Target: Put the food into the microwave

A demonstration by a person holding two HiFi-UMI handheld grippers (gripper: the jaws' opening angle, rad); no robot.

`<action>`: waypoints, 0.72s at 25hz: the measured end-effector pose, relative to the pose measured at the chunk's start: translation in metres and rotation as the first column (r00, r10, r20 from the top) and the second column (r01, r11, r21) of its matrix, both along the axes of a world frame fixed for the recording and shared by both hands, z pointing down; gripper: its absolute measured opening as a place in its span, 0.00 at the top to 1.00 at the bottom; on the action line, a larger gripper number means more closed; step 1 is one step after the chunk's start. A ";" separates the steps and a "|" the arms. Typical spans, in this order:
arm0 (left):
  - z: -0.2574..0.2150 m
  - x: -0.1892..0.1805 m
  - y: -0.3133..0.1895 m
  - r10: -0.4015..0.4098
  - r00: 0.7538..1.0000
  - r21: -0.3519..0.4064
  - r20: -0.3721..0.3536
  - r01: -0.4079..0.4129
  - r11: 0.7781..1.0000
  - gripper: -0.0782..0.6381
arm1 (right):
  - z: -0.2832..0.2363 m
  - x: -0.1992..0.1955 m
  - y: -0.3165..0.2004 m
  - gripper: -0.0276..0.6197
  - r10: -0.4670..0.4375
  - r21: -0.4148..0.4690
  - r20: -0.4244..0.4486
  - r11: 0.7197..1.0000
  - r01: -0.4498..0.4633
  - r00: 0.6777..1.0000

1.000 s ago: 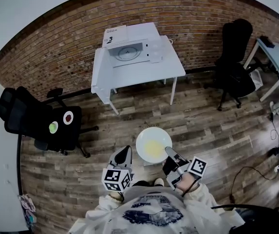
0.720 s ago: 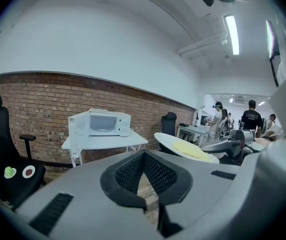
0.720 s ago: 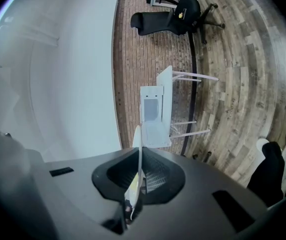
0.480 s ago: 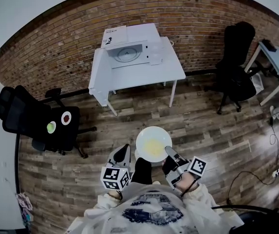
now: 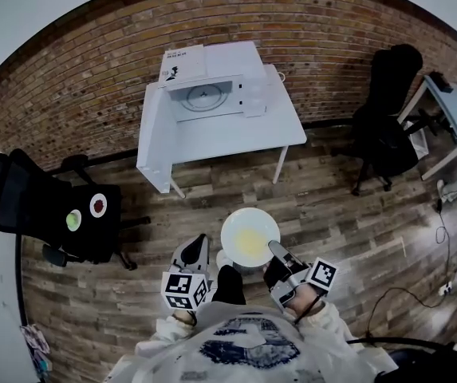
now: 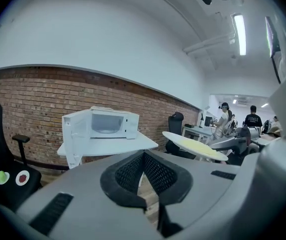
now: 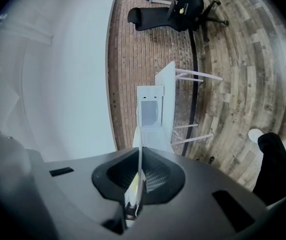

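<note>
A person stands on a wood-plank floor (image 5: pixel 348 214), the right gripper (image 5: pixel 274 248) clamped on the near rim of a round white plate (image 5: pixel 248 231) carrying a pale yellow patch of food (image 5: pixel 252 242), held well short of a white microwave oven (image 5: pixel 212 82). The oven sits at the back of a white rectangular table (image 5: pixel 244 130) against a red brick wall (image 5: pixel 92 78); its door (image 5: pixel 152 138) hangs open past the table's left edge. Only open floor lies between plate and table. The left gripper (image 5: pixel 196 247) hovers just left of the plate, jaws pressed together on nothing. A black office chair (image 5: pixel 68 214) to the left bears a green disc (image 5: pixel 74 220) and a red-and-white disc (image 5: pixel 99 205); a second black chair (image 5: pixel 384 118) stands at right beside a pale desk (image 5: pixel 451 102). The left gripper view alone shows the plate side-on and two people (image 6: pixel 225 116) at distant desks. The right gripper view shows the plate edge-on between its pads, with the person's dark trouser leg (image 7: pixel 275 164).
</note>
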State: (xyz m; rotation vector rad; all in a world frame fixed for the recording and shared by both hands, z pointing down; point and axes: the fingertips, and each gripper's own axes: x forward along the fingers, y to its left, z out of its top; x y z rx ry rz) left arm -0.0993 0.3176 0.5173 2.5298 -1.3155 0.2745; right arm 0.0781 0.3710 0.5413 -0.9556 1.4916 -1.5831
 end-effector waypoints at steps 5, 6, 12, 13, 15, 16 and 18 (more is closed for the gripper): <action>-0.004 -0.001 -0.071 0.032 0.999 0.006 0.006 -0.032 0.999 0.88 | -0.005 -0.008 -0.068 0.92 0.014 -0.007 -0.007 1.000 -0.014 1.000; -0.006 -0.002 -0.085 0.039 0.999 0.007 0.008 -0.039 0.999 0.88 | -0.007 -0.010 -0.082 0.92 0.019 -0.008 -0.006 1.000 -0.019 1.000; -0.013 -0.009 -0.168 0.080 0.997 0.021 0.012 -0.080 0.997 0.88 | -0.014 -0.028 -0.165 0.92 0.030 -0.009 -0.012 1.000 -0.030 0.999; -0.014 -0.010 -0.179 0.088 0.996 0.023 0.011 -0.088 0.996 0.88 | -0.015 -0.031 -0.177 0.92 0.032 -0.007 -0.011 0.999 -0.032 0.999; -0.016 -0.012 -0.200 0.102 0.995 0.026 0.008 -0.102 0.994 0.88 | -0.019 -0.037 -0.198 0.92 0.038 -0.002 -0.009 0.999 -0.039 0.999; -0.017 -0.013 -0.209 0.108 0.994 0.028 0.006 -0.109 0.994 0.88 | -0.021 -0.039 -0.208 0.92 0.043 0.001 -0.009 0.999 -0.043 0.999; -0.019 -0.016 -0.225 0.118 0.993 0.031 0.004 -0.118 0.992 0.88 | -0.024 -0.043 -0.223 0.92 0.054 0.006 -0.013 0.999 -0.054 0.998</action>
